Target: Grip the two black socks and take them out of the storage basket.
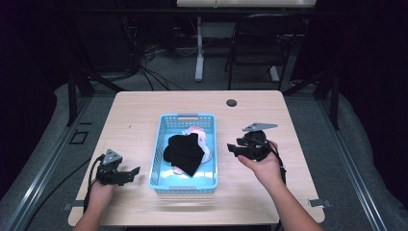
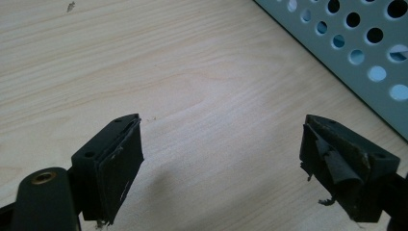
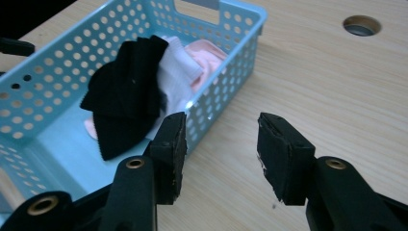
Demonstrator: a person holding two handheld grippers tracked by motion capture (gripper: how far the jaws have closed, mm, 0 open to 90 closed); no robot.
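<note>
Both tongs gape wide and empty, left gripper (image 1: 129, 174) parked on the table (image 1: 250, 192) and right gripper (image 1: 234, 148) raised just beside the blue basket (image 1: 157, 144), probably because the black sock (image 1: 185, 151) lies inside atop pink and white ones.

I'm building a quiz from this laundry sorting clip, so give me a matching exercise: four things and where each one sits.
Things:
1. black sock
2. blue basket
3. left gripper
4. round hole

Places:
A. in the tabletop beyond the basket
B. on top of the pile in the basket
C. middle of the table
D. left of the basket, jaws apart, nothing between them

Pairs: 1-B, 2-C, 3-D, 4-A
</note>
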